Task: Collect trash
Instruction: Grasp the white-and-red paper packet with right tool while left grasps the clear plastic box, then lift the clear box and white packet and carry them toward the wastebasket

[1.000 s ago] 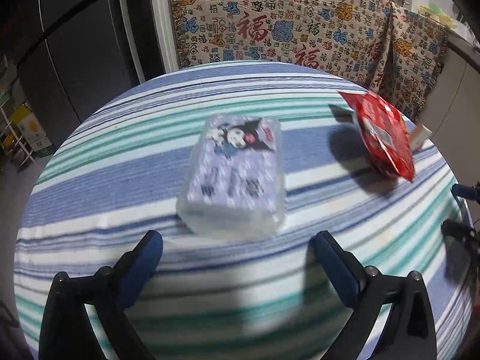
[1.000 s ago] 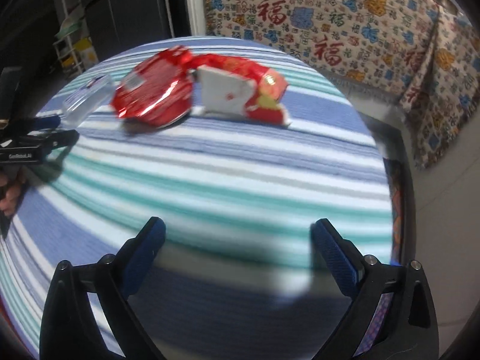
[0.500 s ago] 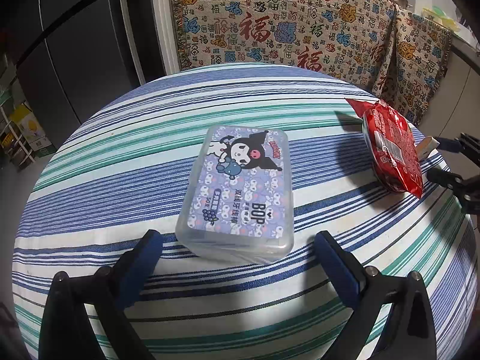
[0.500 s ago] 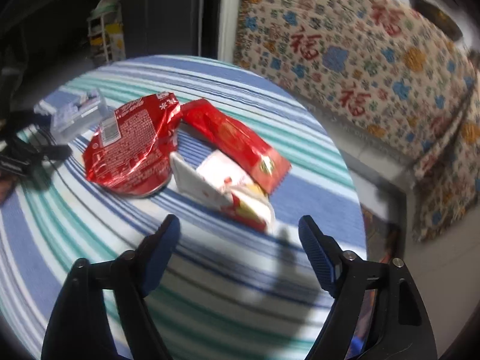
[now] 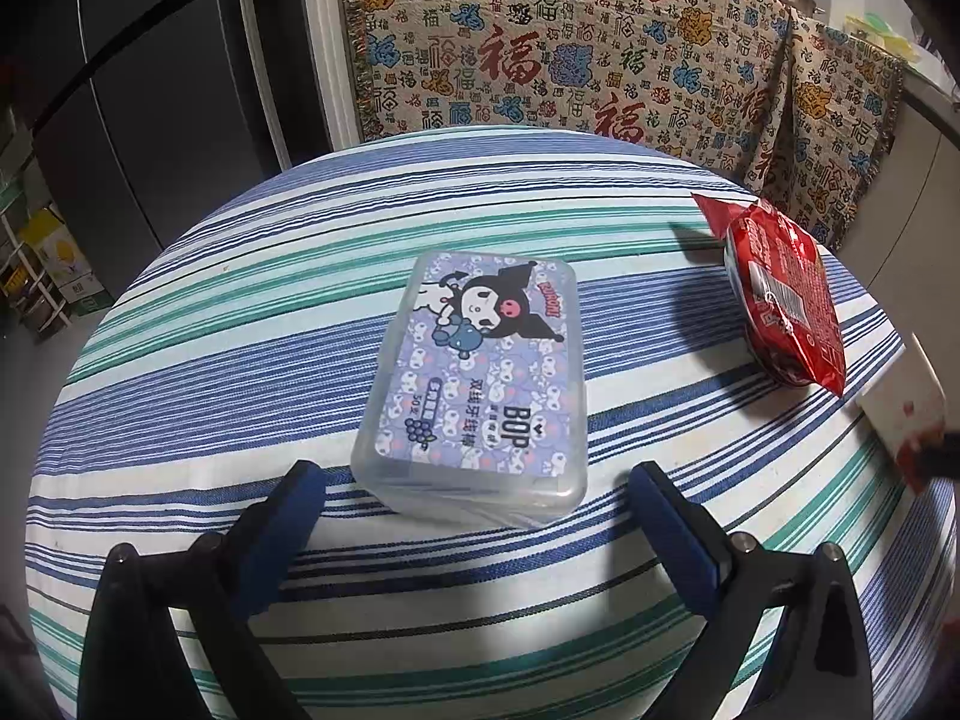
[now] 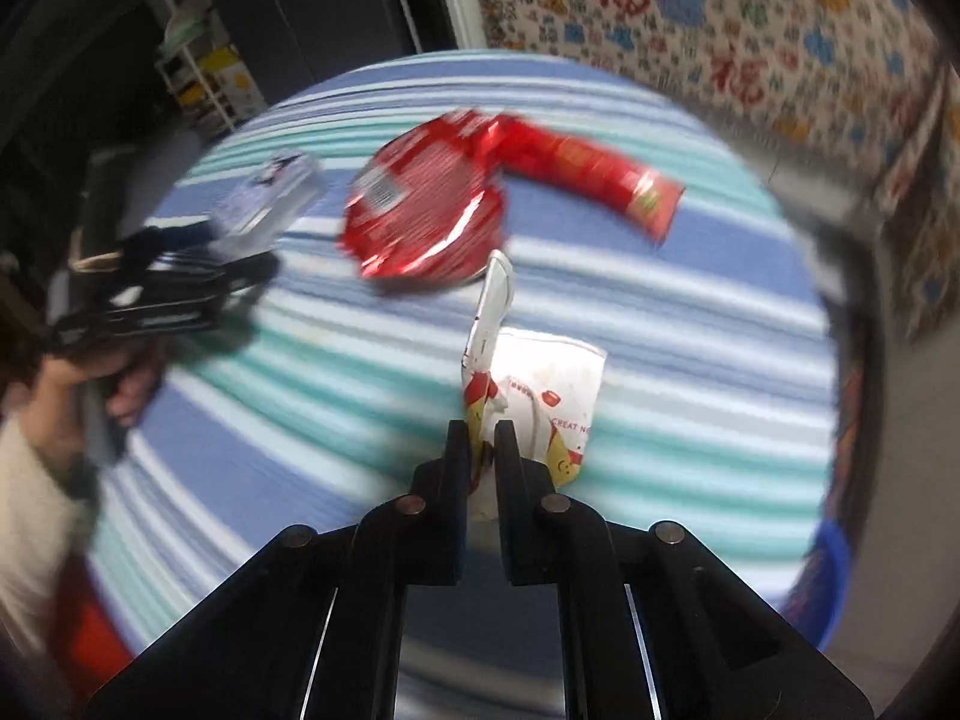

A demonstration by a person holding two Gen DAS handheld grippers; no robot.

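Note:
My right gripper (image 6: 481, 432) has its jaws closing tight, the pads pressing on the edge of a white paper wrapper (image 6: 540, 396) with red and yellow print. That wrapper (image 5: 900, 402) also shows at the right edge of the left wrist view. Beyond it on the striped table (image 5: 240, 360) lie a round red foil packet (image 6: 426, 210) (image 5: 786, 300) and a long red wrapper (image 6: 594, 174). My left gripper (image 5: 474, 480) stands open just short of a clear plastic box (image 5: 486, 372) with a purple cartoon label, its fingers clear of the box.
A patterned throw (image 5: 540, 48) covers furniture behind the round table. A dark fridge (image 5: 150, 90) stands at the back left. In the right wrist view a hand (image 6: 120, 378) holds the left gripper (image 6: 174, 276), and something blue (image 6: 834, 570) sits below the table's right edge.
My right gripper moved in over the white wrapper and shut on it, then rose with it. The left gripper and the purple box stayed put.

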